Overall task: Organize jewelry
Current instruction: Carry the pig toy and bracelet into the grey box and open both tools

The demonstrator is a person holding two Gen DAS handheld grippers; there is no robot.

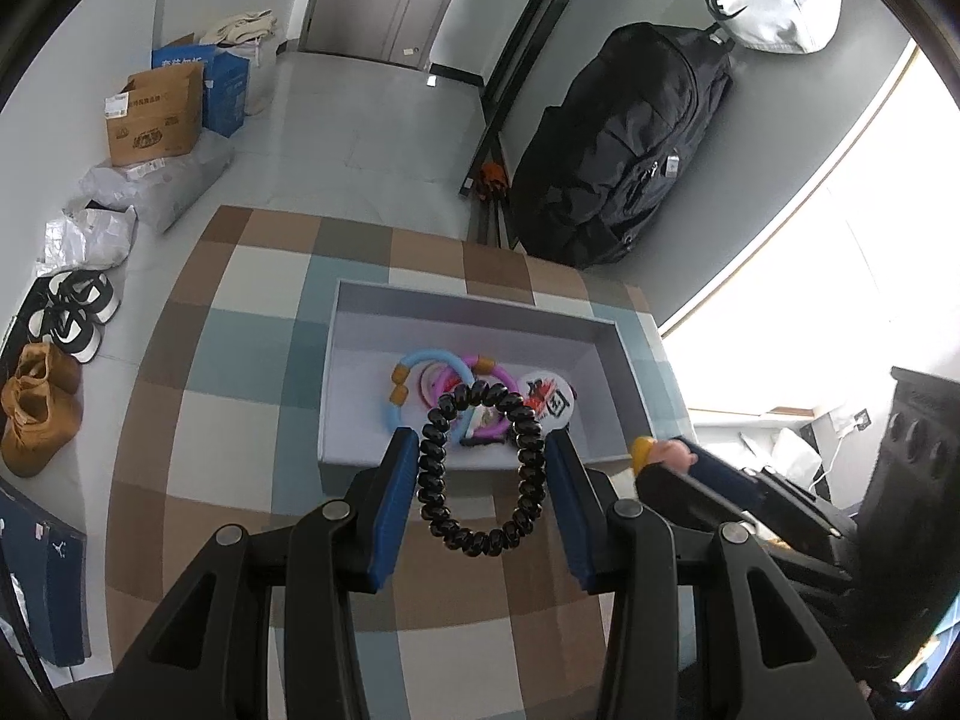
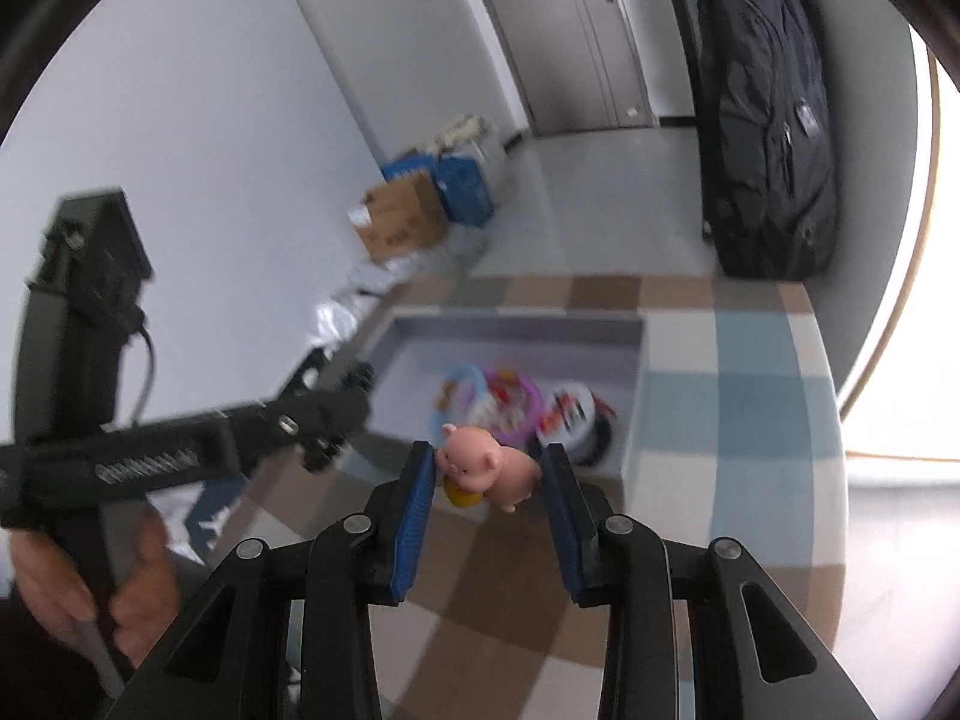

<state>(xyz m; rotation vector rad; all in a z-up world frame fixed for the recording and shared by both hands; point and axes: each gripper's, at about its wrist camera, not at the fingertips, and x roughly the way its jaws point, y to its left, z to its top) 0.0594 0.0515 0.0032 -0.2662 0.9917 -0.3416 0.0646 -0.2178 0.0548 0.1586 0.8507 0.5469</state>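
Both pieces are on their way to the shallow grey cardboard box [image 1: 354, 360] on the checked counter [image 1: 240, 360]. The left gripper [image 1: 480, 450] has its jaws spread wide with the black spiral coil hair tie [image 1: 480, 468] between them, seemingly stretched over the blue pads. The right gripper [image 2: 487, 462] has its jaws clamped on a pink rubbery pig charm [image 2: 487, 468], near the box's front edge. Next, each must travel farther over the box, already holding 3 or so coloured rings [image 1: 447, 375], before releasing.
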